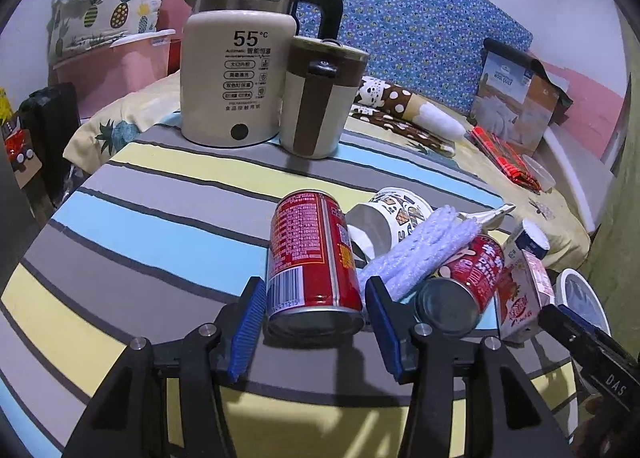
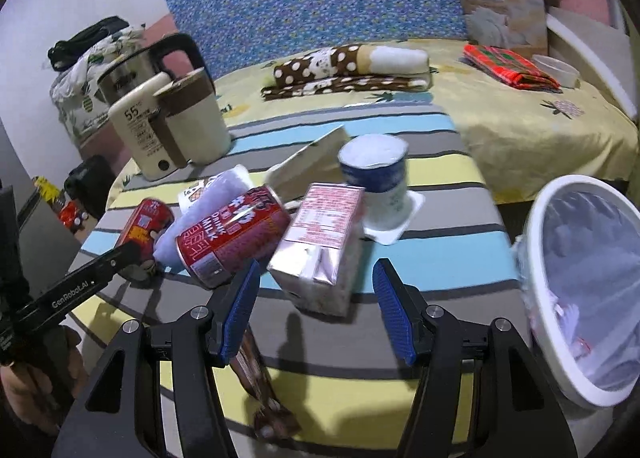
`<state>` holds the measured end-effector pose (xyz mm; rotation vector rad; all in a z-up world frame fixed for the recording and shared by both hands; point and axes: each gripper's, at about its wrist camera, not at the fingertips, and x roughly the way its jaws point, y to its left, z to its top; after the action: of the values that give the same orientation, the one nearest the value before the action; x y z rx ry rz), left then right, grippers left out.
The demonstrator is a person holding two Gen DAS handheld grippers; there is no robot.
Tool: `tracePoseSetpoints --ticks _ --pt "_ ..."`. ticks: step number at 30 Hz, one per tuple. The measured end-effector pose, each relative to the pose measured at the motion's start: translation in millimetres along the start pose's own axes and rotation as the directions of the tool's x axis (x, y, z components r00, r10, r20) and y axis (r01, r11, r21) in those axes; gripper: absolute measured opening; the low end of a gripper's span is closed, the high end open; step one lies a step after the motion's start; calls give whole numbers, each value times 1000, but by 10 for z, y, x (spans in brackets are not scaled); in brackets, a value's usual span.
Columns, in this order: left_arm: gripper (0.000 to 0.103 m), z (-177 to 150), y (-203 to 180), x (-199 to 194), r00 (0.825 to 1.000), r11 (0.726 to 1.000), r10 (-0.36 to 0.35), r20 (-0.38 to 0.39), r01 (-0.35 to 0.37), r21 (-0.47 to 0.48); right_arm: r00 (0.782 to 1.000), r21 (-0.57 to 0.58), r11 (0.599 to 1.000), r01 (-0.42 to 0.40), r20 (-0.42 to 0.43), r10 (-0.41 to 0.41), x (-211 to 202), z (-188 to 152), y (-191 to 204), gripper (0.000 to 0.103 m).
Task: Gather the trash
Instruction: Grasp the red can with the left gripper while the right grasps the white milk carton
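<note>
Two grippers sit open on my screen, left gripper (image 1: 316,332) straddling the upright can (image 1: 312,258), right gripper (image 2: 316,312) around the carton (image 2: 320,246); squeezing off-centre could topple either short of the bin (image 2: 580,290).

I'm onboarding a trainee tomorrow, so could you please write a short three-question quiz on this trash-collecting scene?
1. True or false: the left gripper is clamped shut on the upright red can.
2. Multiple choice: what lies between the right gripper's open jaws? A) the yogurt cup B) the milk carton C) the kettle
3. Fill in: the white bin stands at the table's ____ edge in the right wrist view.

Key
1. False: the jaws stand open on either side of the can, with a gap visible at each pad.
2. B, not gripped.
3. Right.
</note>
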<state>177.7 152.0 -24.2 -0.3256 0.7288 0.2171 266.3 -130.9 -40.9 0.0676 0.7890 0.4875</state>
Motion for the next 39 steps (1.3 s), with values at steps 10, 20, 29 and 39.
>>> tracePoseSetpoints --ticks 10,20,29,39 --pt "53 5 35 96 1000 1000 -6 1 6 -28 1000 9 1000 24 -18 -24 100 41 -61 44" --pt "52 -195 -34 -145 999 999 -32 17 32 -4 1000 2 1000 -14 -8 14 -85 -54 -130 40" --pt "52 -580 -162 -527 999 998 -51 9 50 44 999 -19 999 -39 -15 39 -310 -211 -184 40" --pt "52 -997 -342 -898 995 990 -95 -37 99 105 999 -12 999 -49 -20 48 -446 -325 -257 40"
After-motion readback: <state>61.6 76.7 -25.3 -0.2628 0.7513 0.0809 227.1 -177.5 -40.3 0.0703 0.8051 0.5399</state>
